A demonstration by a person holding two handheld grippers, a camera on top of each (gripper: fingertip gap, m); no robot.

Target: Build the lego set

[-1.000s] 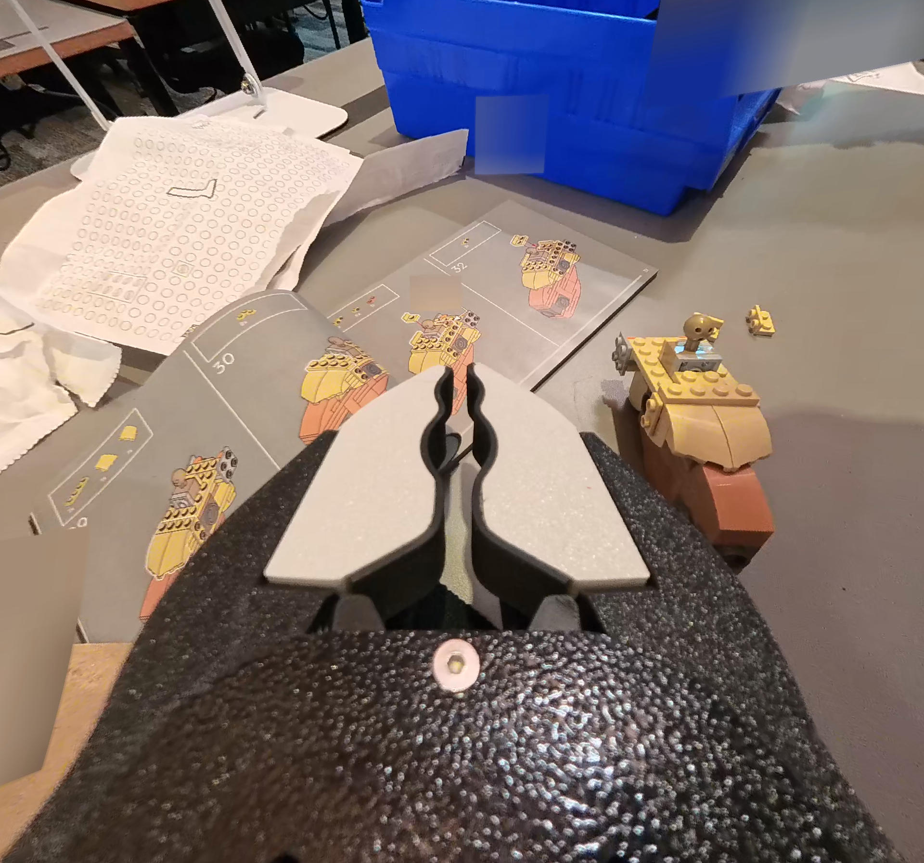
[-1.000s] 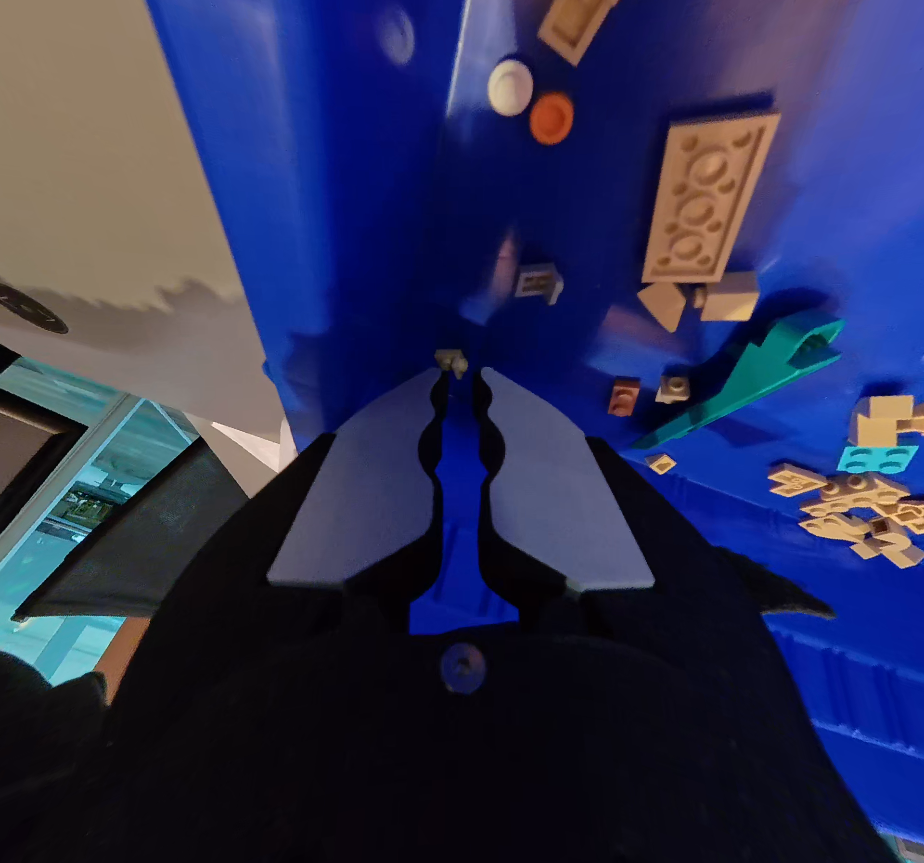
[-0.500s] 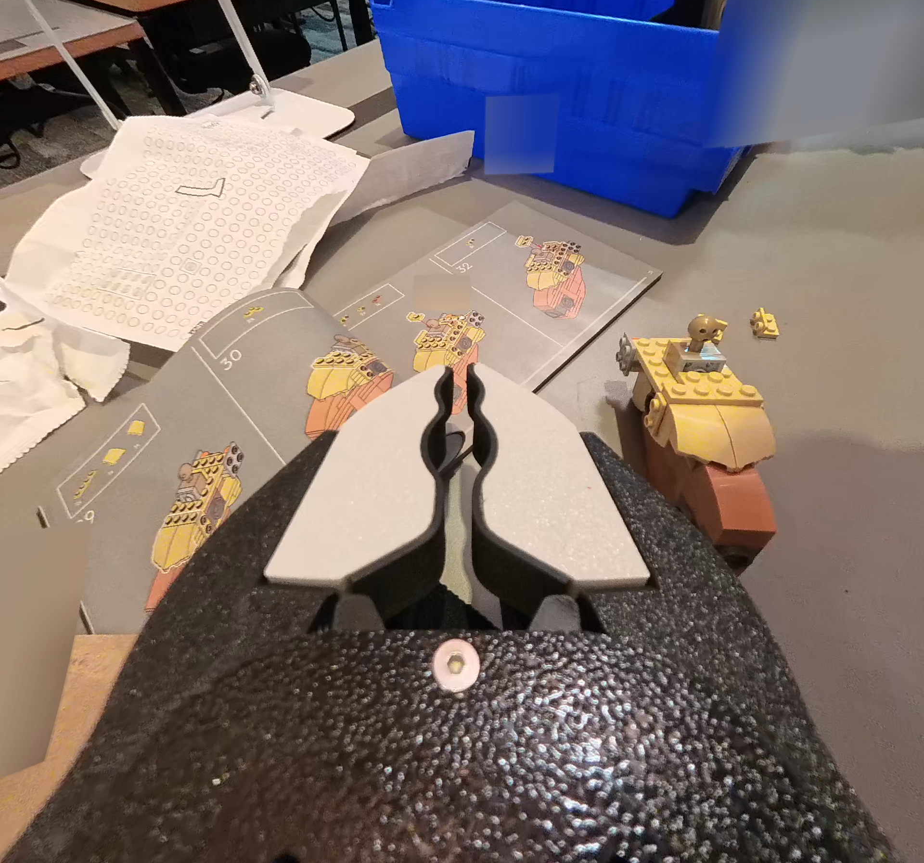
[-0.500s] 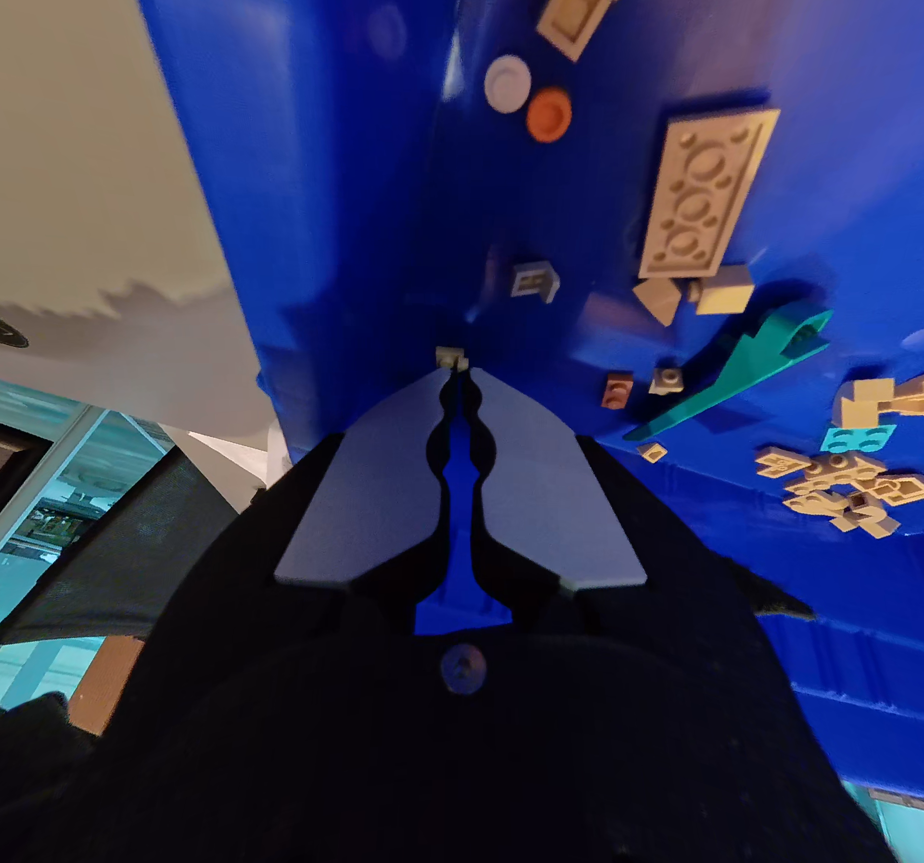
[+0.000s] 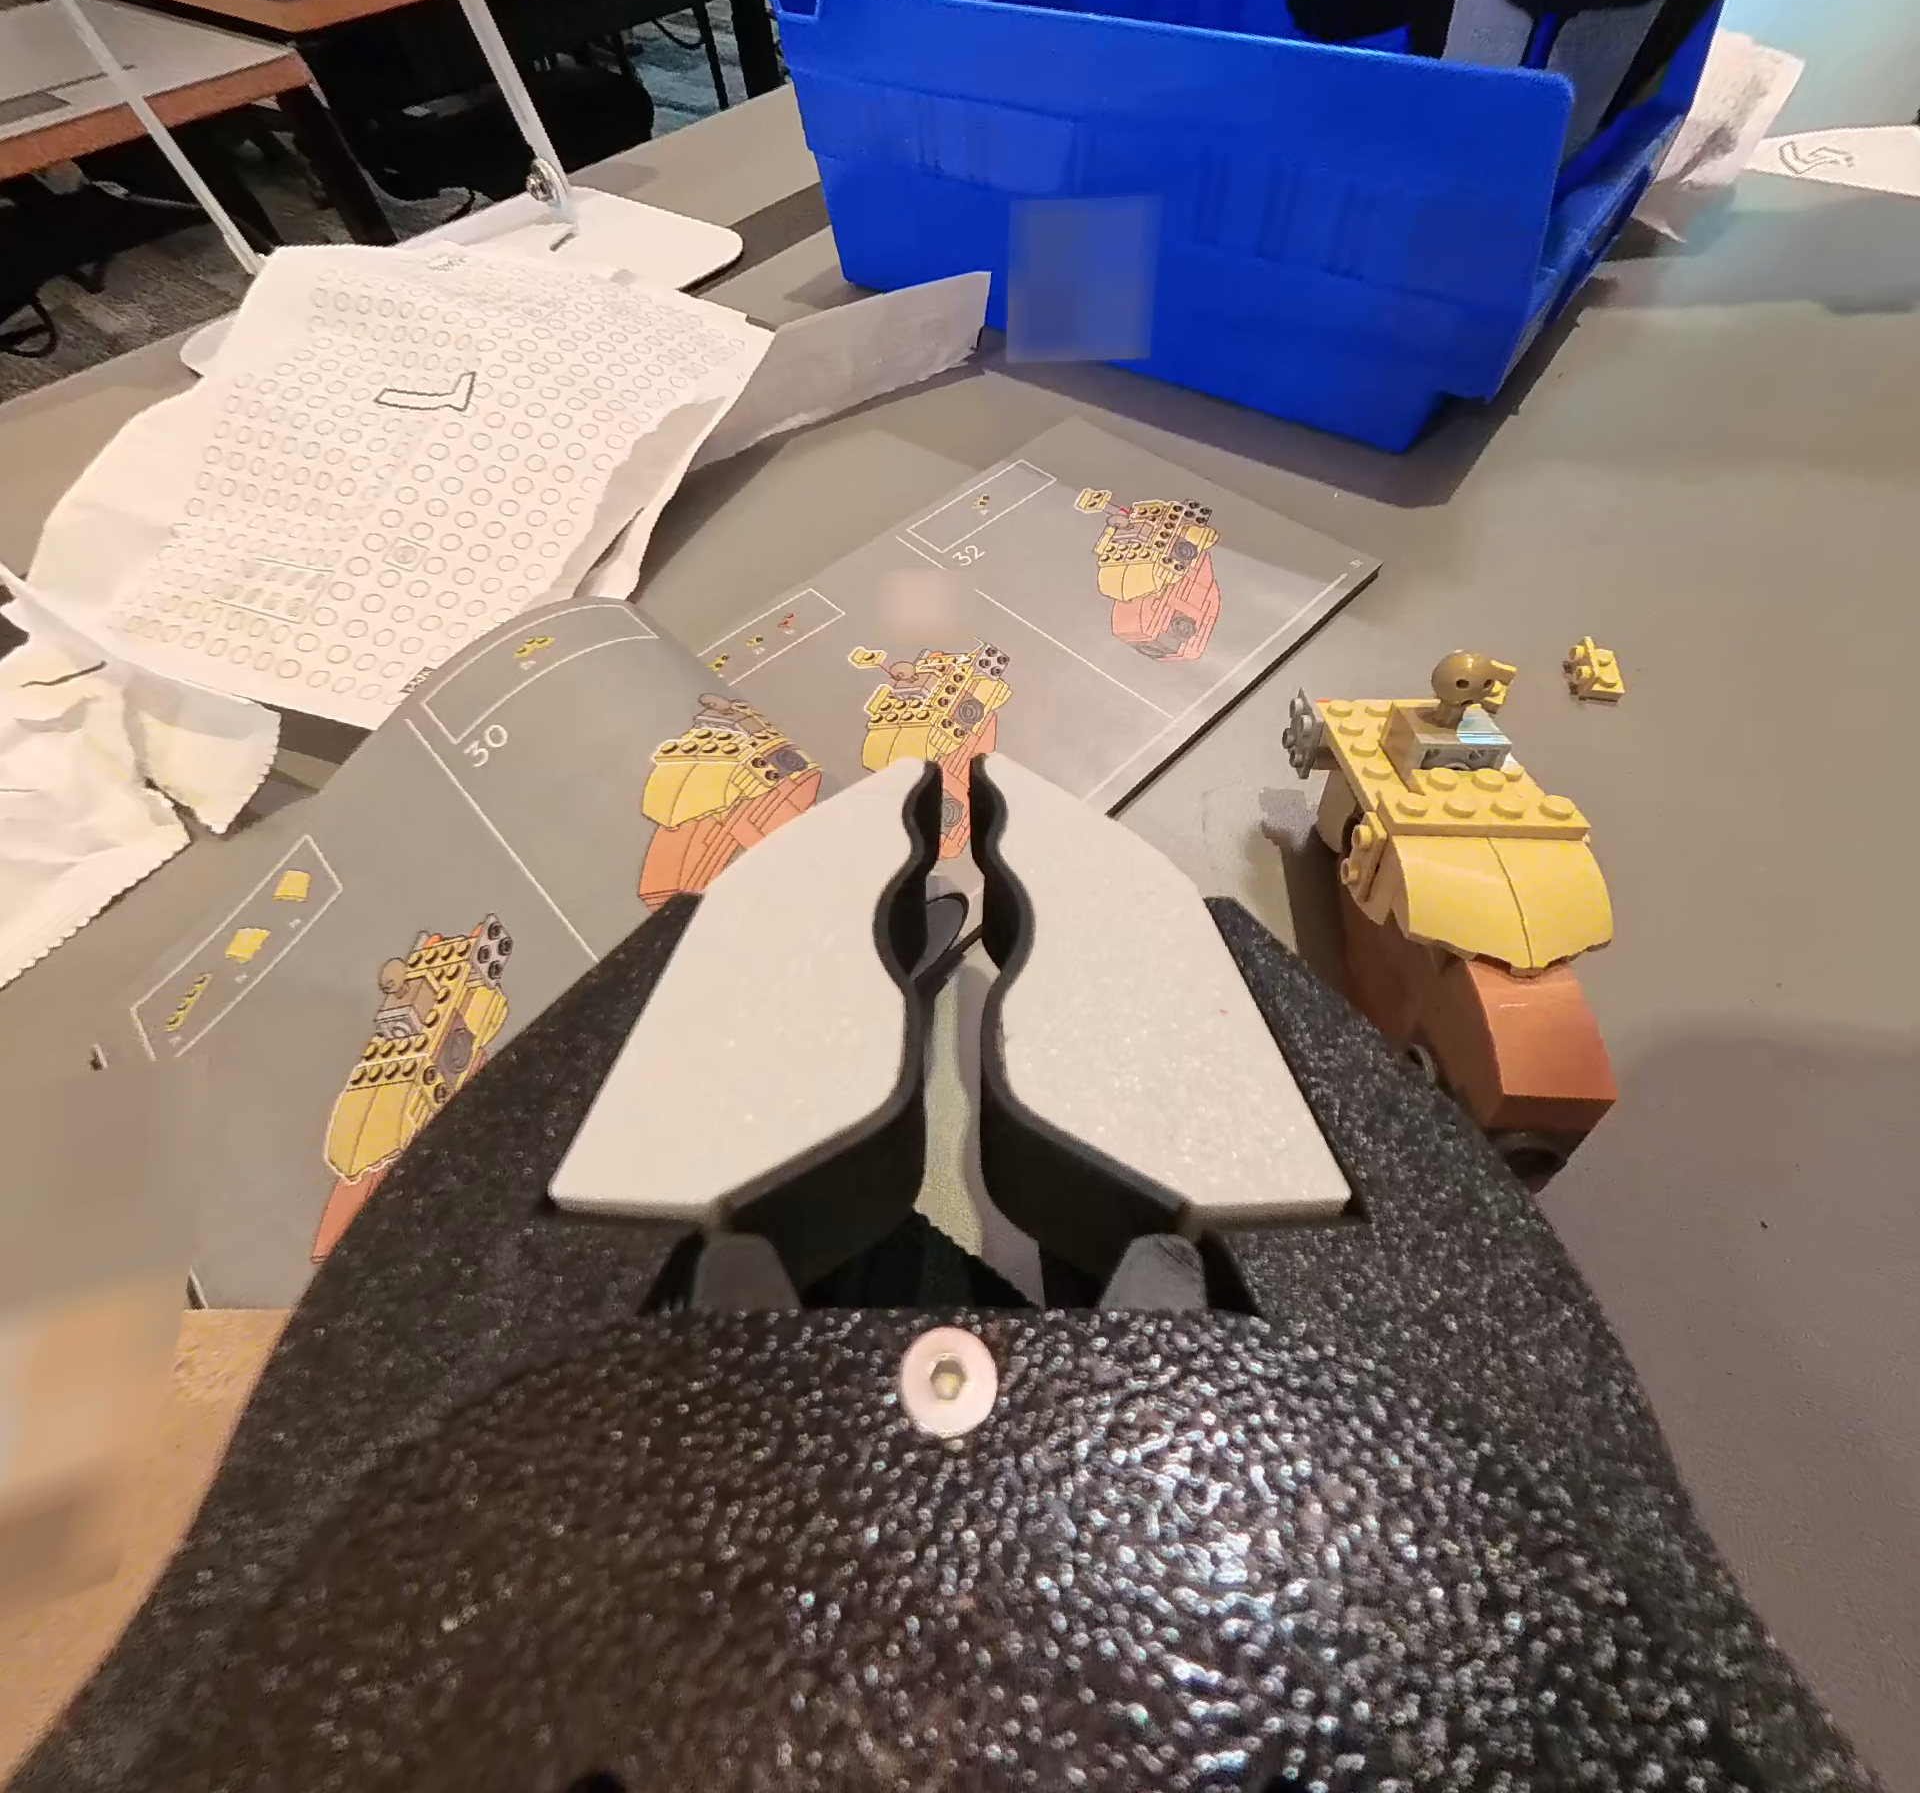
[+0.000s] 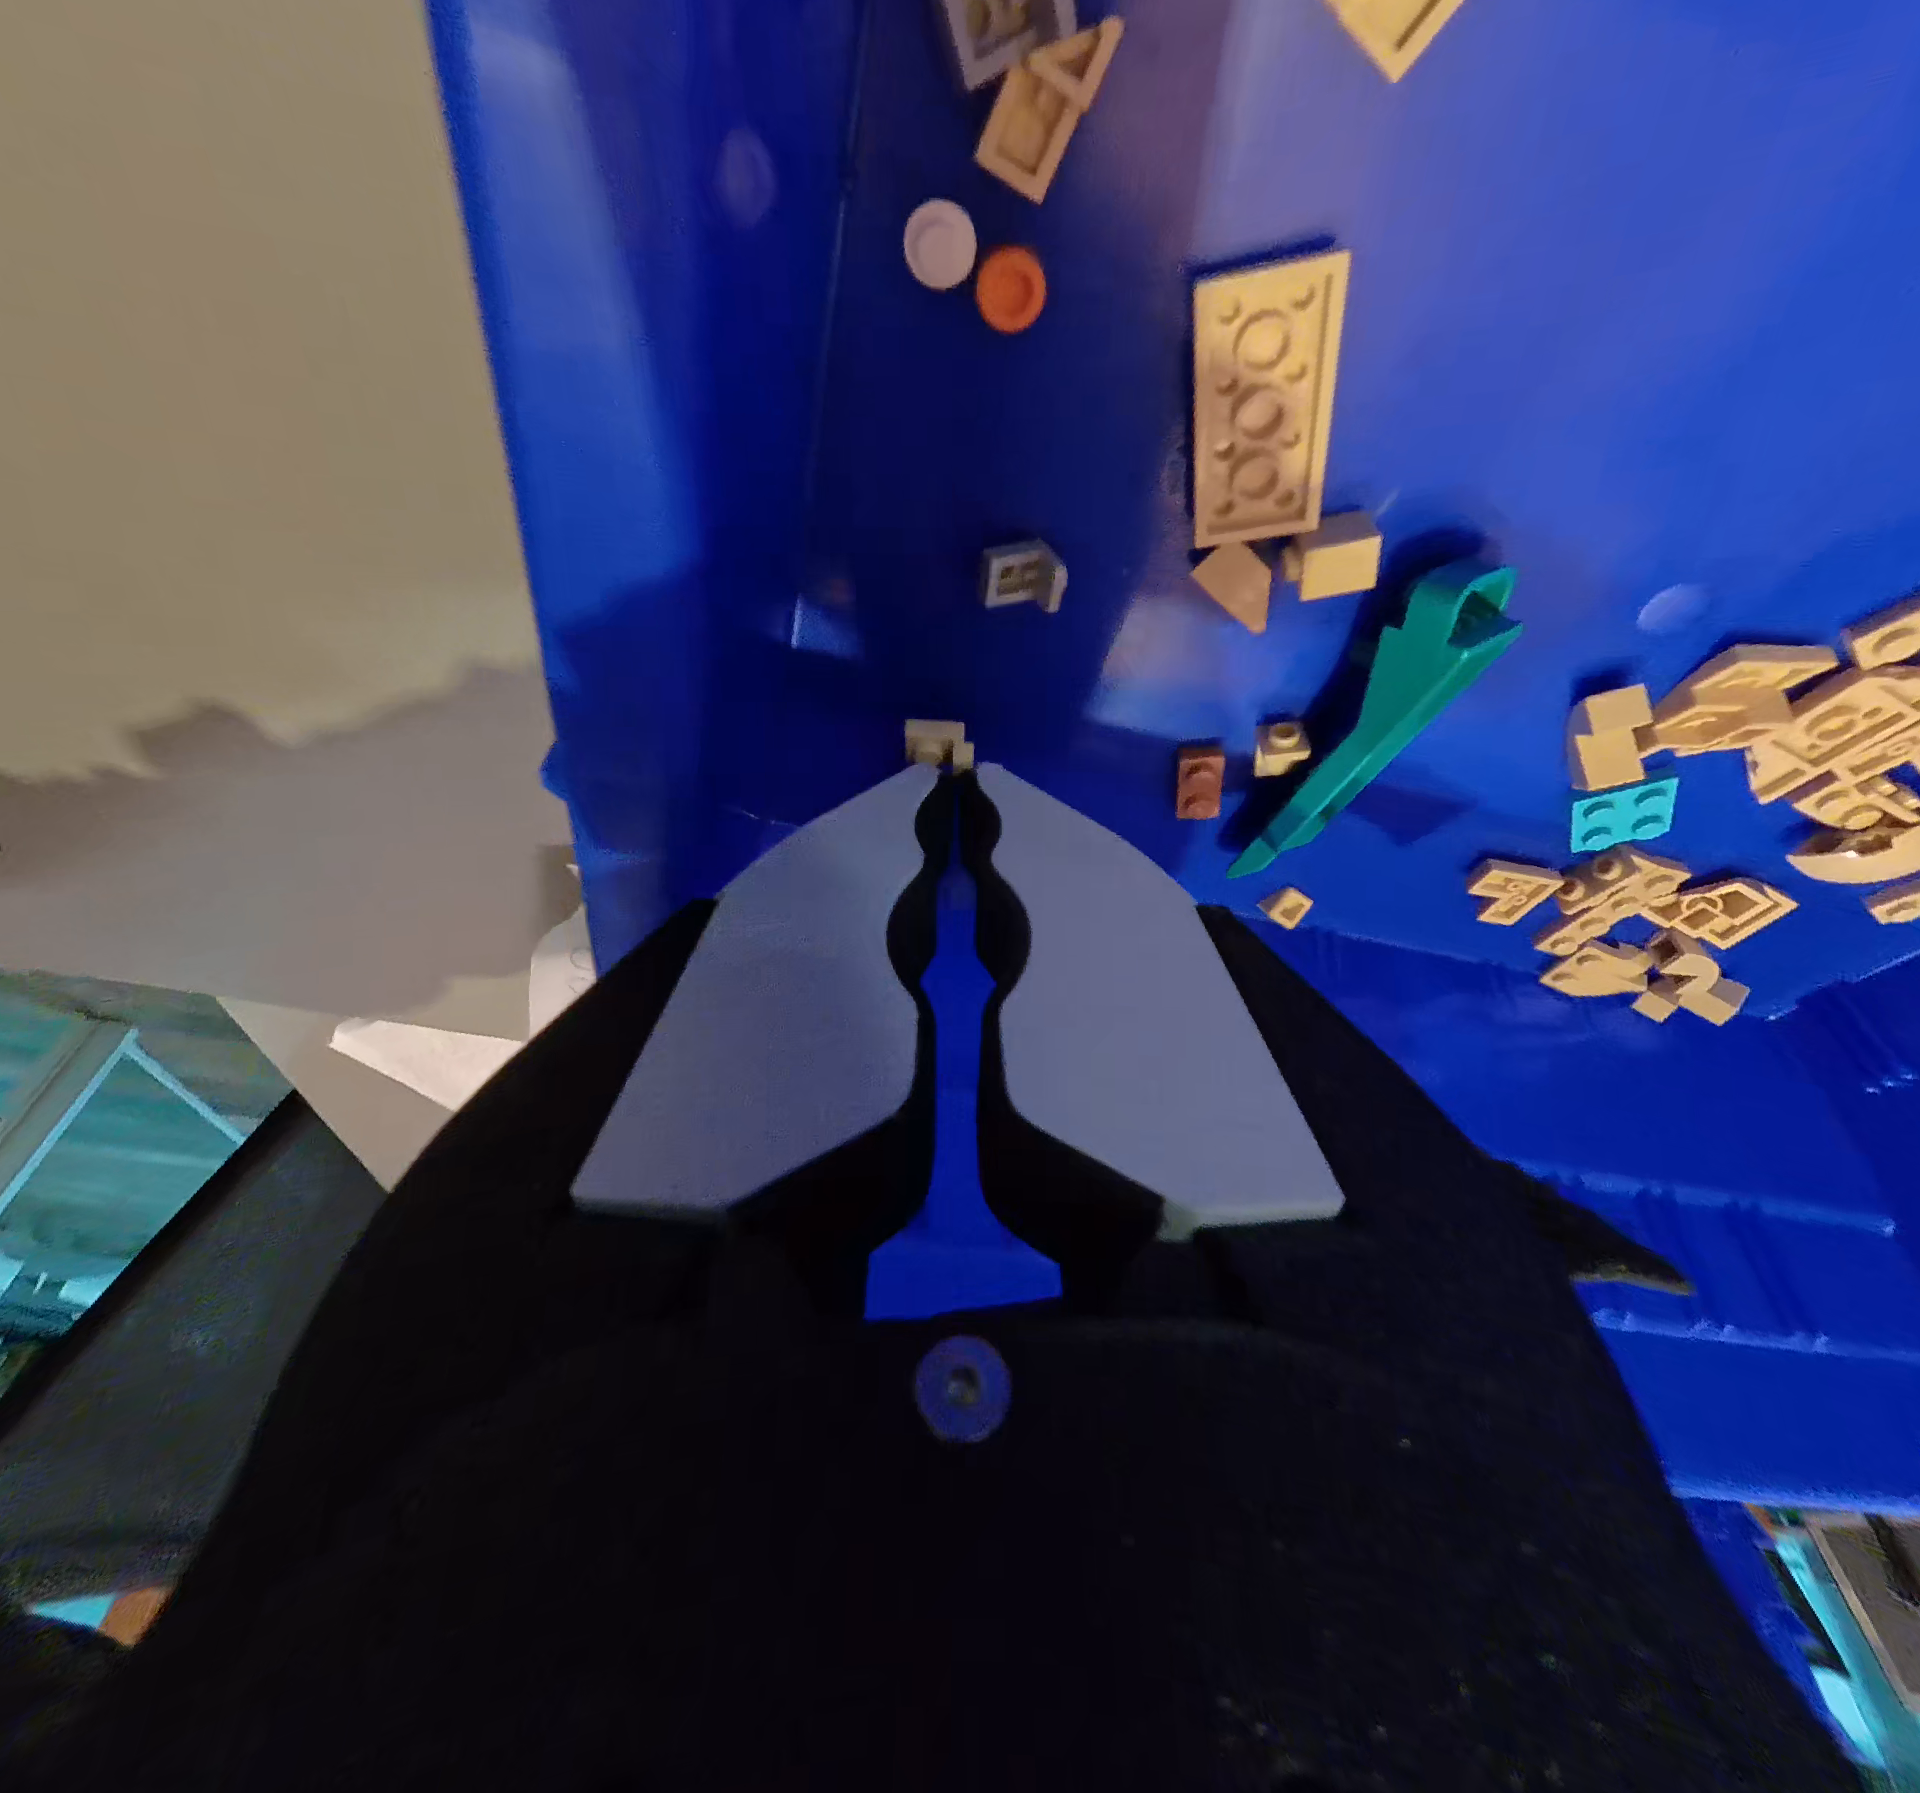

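Part-built tan and brown lego model [image 5: 1455,891] stands on grey table [image 5: 1714,600], right of open instruction booklet [image 5: 727,756]. Blue bin [image 5: 1195,216] behind. Right gripper [image 6: 953,775] inside bin, tips pinching small tan piece [image 6: 935,740]. Left gripper [image 5: 956,775] empty, fingers nearly together. Desks beyond.

The model [image 5: 1455,870] stands right of the booklet [image 5: 1039,621], bin [image 5: 1195,185] behind.
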